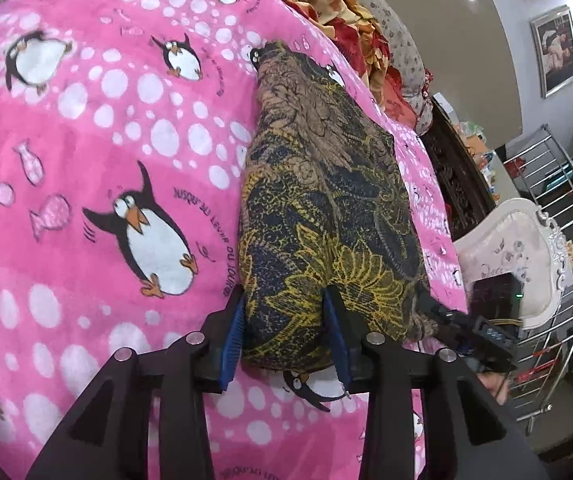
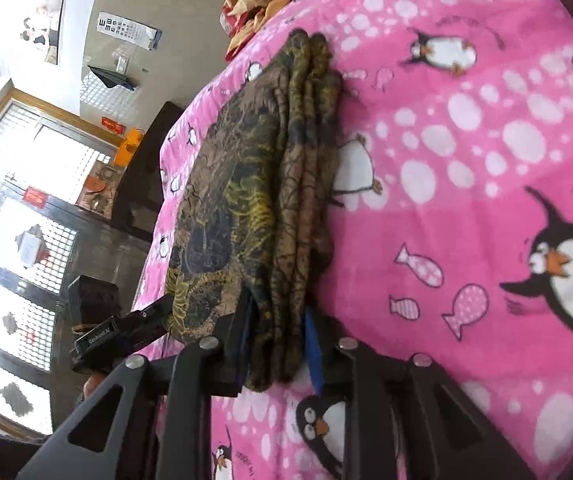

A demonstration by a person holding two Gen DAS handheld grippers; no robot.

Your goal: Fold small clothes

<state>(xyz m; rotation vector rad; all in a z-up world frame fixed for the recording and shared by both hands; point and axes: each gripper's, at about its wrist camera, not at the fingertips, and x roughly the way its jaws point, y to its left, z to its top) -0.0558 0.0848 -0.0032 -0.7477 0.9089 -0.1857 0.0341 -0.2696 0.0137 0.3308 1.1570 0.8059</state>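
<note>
A dark garment (image 1: pixel 326 200) with brown, navy and yellow floral print lies folded into a long narrow bundle on the pink penguin blanket (image 1: pixel 106 140). My left gripper (image 1: pixel 284 298) is shut on the bundle's near end, its blue pads pressing the cloth from both sides. In the right wrist view the garment (image 2: pixel 246 168) shows several stacked layers along its right edge. My right gripper (image 2: pixel 278 308) is shut on those layers at the near end. The other gripper (image 2: pixel 126 328) shows at the bundle's left corner, and likewise at the right edge (image 1: pixel 466 320) of the left wrist view.
A heap of red and gold cloth (image 1: pixel 338 4) lies at the blanket's far end. Off the bed's edge stand a dark carved wooden piece (image 1: pixel 458 184), a white ornate chair (image 1: pixel 514 248) and a metal rack (image 1: pixel 558 240). Barred windows (image 2: pixel 14 220) fill the other side.
</note>
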